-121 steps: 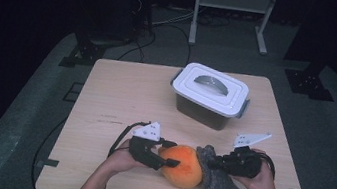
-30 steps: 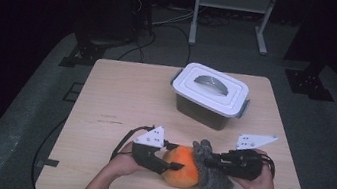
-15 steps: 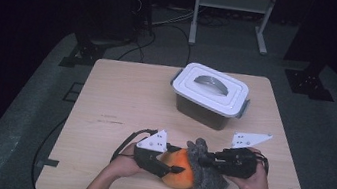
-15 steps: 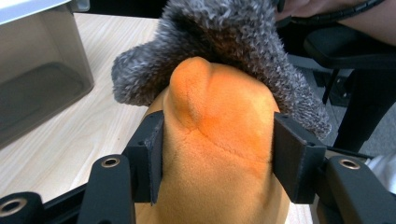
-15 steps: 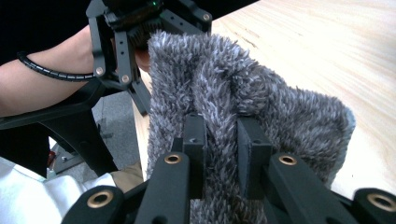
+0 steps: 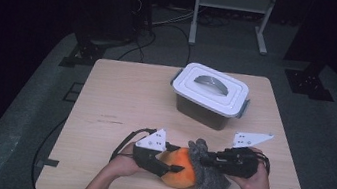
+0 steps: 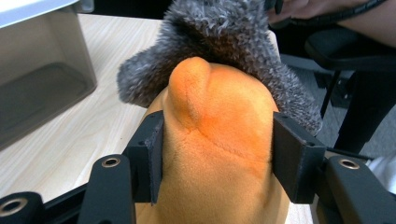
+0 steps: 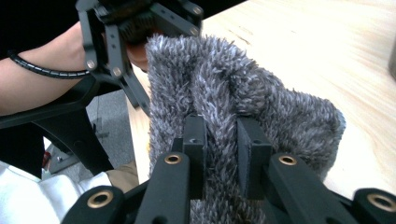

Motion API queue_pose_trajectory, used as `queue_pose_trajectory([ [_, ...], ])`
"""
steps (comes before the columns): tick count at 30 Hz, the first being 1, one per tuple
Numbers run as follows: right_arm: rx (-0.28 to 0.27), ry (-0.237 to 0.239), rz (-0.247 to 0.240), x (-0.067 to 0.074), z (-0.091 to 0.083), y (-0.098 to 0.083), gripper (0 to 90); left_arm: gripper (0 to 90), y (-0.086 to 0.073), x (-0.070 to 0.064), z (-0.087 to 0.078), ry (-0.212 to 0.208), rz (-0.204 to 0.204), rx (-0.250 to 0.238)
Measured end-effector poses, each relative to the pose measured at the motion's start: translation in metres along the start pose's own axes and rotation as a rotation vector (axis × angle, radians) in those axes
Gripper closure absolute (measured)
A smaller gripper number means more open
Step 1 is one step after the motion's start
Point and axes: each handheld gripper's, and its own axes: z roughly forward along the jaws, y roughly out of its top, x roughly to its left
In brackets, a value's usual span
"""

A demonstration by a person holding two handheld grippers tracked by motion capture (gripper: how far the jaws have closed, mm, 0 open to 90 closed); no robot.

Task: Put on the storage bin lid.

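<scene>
Left tongs [image 7: 217,154] clamp the soft orange plush ball [image 7: 219,154]; right tongs [image 8: 222,149] pinch the fuzzy grey fabric cover [image 8: 243,102], apparently draped over the ball, on the wooden worktop [image 6: 125,98].

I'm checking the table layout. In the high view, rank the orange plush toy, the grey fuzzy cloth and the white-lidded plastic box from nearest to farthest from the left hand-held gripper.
1. Orange plush toy: clamped in the left hand-held gripper.
2. Grey fuzzy cloth: just right, beyond the toy.
3. White-lidded plastic box: far side of the table.
</scene>
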Motion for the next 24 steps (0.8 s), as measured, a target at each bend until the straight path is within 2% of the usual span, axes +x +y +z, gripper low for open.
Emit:
queue_pose_trajectory([
  [4, -0.003, 0.012, -0.030, 0.009, 0.000, 0.007, 75.4, 41.8, 0.003, -0.006, 0.004, -0.001, 0.044, 0.017],
  [5, -0.003, 0.012, -0.030, 0.009, 0.000, 0.007, 75.4, 41.6, 0.003, -0.006, 0.004, -0.001, 0.044, 0.017],
  [8, -0.006, 0.033, -0.047, 0.013, 0.000, 0.012, 75.3, 40.8, 0.006, -0.013, 0.010, -0.023, 0.103, 0.037],
  [9, 0.004, 0.041, -0.054, 0.016, 0.001, 0.013, 75.3, 40.4, 0.007, -0.016, 0.012, -0.029, 0.134, 0.053],
  [15, 0.025, 0.052, -0.035, 0.011, 0.001, 0.009, 75.4, 40.1, 0.006, -0.016, 0.012, -0.031, 0.134, 0.054],
  [17, 0.029, 0.057, 0.001, 0.002, 0.000, 0.002, 75.4, 40.1, 0.005, -0.014, 0.010, -0.030, 0.129, 0.056],
  [21, 0.040, 0.054, 0.025, -0.005, -0.001, -0.004, 75.5, 39.7, 0.003, -0.011, 0.008, -0.030, 0.118, 0.048],
  [24, 0.058, 0.057, 0.059, -0.013, -0.001, -0.011, 75.5, 39.4, -0.001, -0.005, 0.003, -0.029, 0.085, 0.030],
])
